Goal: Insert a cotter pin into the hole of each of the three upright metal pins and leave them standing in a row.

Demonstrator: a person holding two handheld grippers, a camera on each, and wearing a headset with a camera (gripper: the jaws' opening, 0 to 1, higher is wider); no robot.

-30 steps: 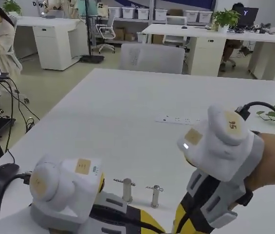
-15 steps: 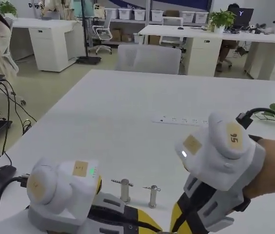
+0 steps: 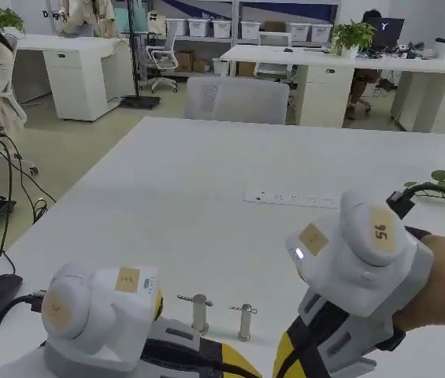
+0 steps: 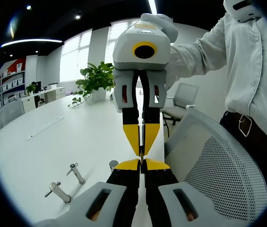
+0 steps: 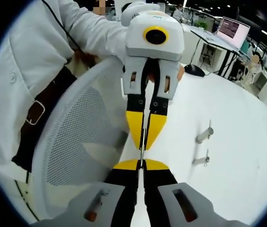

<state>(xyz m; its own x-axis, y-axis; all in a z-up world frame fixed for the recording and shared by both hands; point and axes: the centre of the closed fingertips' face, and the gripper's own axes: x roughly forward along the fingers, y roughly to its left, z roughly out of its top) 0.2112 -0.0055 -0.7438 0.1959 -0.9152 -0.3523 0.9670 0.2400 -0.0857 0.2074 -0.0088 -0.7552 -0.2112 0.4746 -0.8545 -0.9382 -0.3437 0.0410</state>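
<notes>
1. The left gripper (image 4: 141,164) has its jaws pressed together, the yellow tips meeting with no gap.
2. The right gripper (image 4: 141,142) faces it tip to tip, and its jaws are also pressed together.
3. A thin metal sliver (image 5: 142,147), seemingly a cotter pin, bridges the two sets of tips. It cannot be told which jaws pinch it.
4. In the head view both grippers hang low over the near edge of the white counter (image 3: 206,197), their tips hidden under the housings.
5. Two metal pins stand upright on the counter just beyond the grippers, the left pin (image 3: 199,313) and the right pin (image 3: 245,321), near each other but apart.
6. Each of the two carries a thin cross-piece through its top.
7. In the left gripper view a short grey stub (image 4: 113,164), possibly a third pin, sits just beside the left jaws.
8. A mesh chair (image 4: 209,156) stands at the counter's near edge.
</notes>
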